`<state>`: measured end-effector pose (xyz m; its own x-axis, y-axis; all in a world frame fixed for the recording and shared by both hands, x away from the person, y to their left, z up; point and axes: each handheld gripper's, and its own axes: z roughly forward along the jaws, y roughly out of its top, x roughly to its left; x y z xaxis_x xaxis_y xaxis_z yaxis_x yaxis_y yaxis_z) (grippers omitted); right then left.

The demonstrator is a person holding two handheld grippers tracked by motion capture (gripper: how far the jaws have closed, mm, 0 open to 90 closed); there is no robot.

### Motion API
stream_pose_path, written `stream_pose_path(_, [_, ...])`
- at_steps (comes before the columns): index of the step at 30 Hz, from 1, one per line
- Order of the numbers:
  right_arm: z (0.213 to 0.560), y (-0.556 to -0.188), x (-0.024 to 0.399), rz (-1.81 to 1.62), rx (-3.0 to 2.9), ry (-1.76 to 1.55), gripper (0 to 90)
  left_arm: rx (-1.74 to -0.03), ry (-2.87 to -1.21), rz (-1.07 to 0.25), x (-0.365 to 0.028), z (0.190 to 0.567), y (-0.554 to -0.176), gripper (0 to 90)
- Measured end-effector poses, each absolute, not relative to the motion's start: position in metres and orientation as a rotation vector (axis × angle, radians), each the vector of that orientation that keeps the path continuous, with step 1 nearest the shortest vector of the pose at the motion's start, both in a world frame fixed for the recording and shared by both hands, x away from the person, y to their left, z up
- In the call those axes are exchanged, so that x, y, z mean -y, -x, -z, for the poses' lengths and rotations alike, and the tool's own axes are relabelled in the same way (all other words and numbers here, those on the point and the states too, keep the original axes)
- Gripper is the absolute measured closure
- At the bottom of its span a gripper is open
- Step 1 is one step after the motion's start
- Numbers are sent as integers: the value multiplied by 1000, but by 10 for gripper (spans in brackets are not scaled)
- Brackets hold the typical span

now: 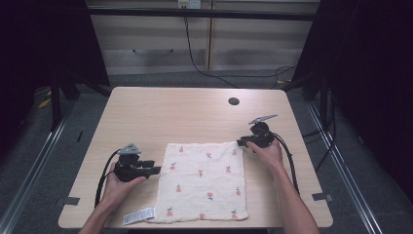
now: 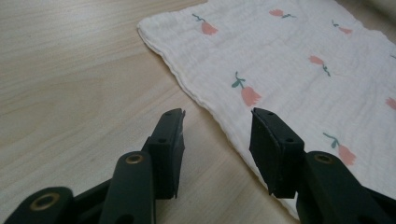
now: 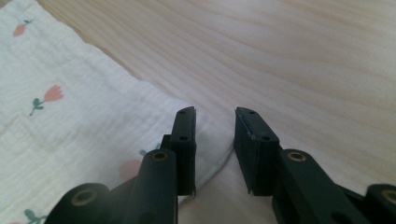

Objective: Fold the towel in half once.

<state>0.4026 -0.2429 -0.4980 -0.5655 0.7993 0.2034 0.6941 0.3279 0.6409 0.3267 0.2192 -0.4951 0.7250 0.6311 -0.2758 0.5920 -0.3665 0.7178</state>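
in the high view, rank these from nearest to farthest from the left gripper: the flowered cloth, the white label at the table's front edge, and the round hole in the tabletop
From the left gripper:
1. Flowered cloth: its left edge lies just beside the fingers.
2. White label: nearer the person, at the front edge by the cloth's near left corner.
3. Round hole: far side, toward the right.

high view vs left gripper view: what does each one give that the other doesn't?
High view alone: both hands, the right tongs at the cloth's far right corner, the white label at its near left corner, the table's round hole.
Left gripper view alone: the open gap between the left tongs, straddling the cloth's edge, and its crinkled weave.
Both: the flower-print cloth flat on the wooden table.
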Motion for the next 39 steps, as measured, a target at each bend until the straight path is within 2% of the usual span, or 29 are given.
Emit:
stream_pose_path(3, [500, -402, 246, -1073, -2434, -1396, 699, -932, -2063, -55, -219, 496, -328, 532])
stream_pose_path(6, [500, -402, 245, -1051, -2437, -1374, 744, -939, -2057, -56, -220, 496, -329, 518])
stream_pose_path(10, [500, -402, 243, -1040, -2438, -1352, 873, -938, -2034, -46, -221, 493, -331, 508])
stream_pose_path(11, [500, -402, 244, -1060, -2431, -1345, 880, -939, -2042, -50, -221, 492, -333, 509])
stream_pose_path(16, [493, -402, 248, -1122, -2408, -1343, 888, -956, -1999, -45, -220, 483, -339, 493])
stream_pose_path(19, [491, -400, 249, -1129, -2407, -1344, 889, -930, -2033, -42, -216, 481, -347, 510])
stream_pose_path(30, [499, -401, 246, -1126, -2424, -1359, 889, -990, -2083, -23, -191, 495, -398, 549])
stream_pose_path(36, [498, -397, 243, -1162, -2417, -1346, 888, -1021, -2077, -102, -184, 494, -418, 560])
stream_pose_path(39, [495, -396, 246, -1161, -2419, -1341, 888, -981, -2132, -128, -176, 492, -420, 558])
